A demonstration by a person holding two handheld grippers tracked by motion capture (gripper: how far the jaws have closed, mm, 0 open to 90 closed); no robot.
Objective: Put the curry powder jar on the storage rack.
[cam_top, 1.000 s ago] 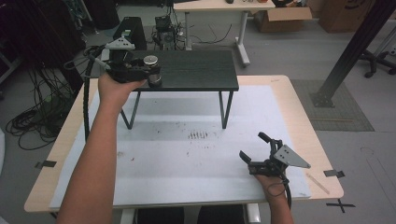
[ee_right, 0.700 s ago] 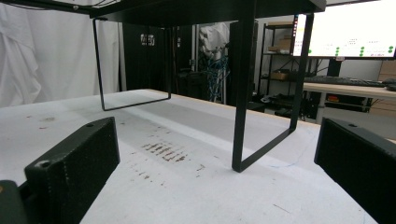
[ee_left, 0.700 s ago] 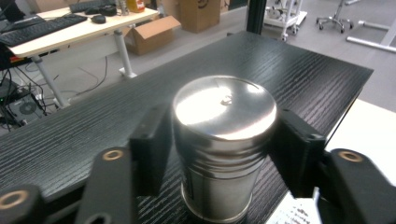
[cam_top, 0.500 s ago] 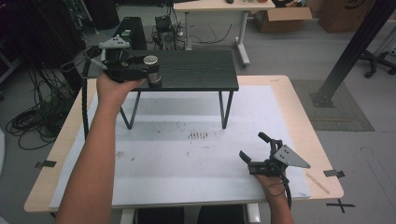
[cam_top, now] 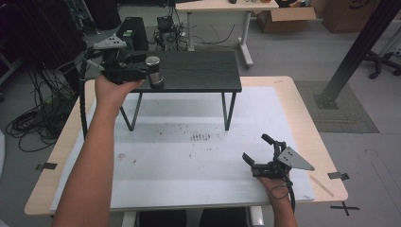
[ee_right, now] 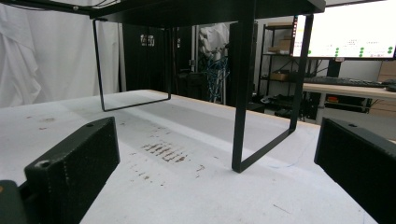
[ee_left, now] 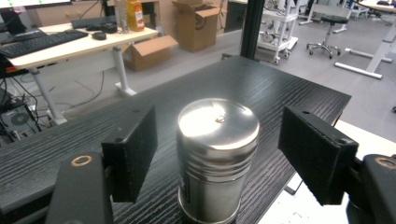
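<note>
Left gripper view has the steel canister (ee_left: 218, 161) upright on the black shelf (ee_left: 280, 88), dead between the left gripper (ee_left: 229, 161)'s jaws, which have just been opening, pads clear; right gripper (cam_top: 261, 152) spread, well away

Clearances: steel canister (ee_left: 218, 156) upright between the left gripper (cam_top: 146, 71)'s just-opened jaws, a gap on either side, bare black shelf top (ee_left: 275, 93) beyond it; ahead of the right gripper (cam_top: 262, 151), open white tabletop (ee_right: 187, 186) up to the shelf's black legs (ee_right: 243, 93).
</note>
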